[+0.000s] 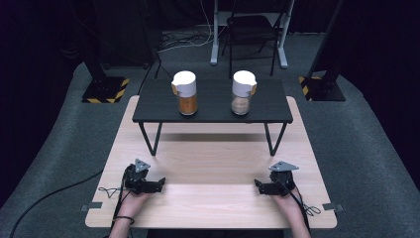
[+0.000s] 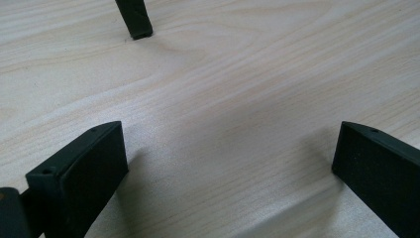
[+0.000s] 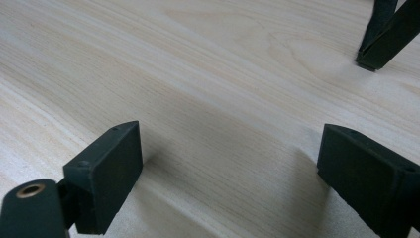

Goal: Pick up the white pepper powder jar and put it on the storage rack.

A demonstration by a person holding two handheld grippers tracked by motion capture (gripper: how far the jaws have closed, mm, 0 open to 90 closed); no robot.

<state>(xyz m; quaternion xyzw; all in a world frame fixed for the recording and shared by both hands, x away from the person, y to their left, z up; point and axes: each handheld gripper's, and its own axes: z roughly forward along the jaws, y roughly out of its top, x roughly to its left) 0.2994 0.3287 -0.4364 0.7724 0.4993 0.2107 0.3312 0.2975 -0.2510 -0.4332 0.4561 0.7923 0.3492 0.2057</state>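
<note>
Two jars with white lids stand on a low black shelf (image 1: 213, 110) at the back of the wooden table (image 1: 213, 198). The left jar (image 1: 184, 92) holds orange-brown contents and the right jar (image 1: 243, 92) beige ones. My left gripper (image 1: 159, 182) rests near the front left, its jaws pointing inward. In its own view the left gripper (image 2: 230, 144) is open over bare wood. My right gripper (image 1: 258, 185) rests near the front right, facing the other. Up close, the right gripper (image 3: 230, 139) is open, with nothing between its jaws.
The shelf's black legs (image 2: 134, 20) (image 3: 381, 37) stand on the table ahead of the grippers. Behind the table are a chair (image 1: 250, 29), two posts on yellow-and-black striped bases (image 1: 105, 89), and cables on the grey floor.
</note>
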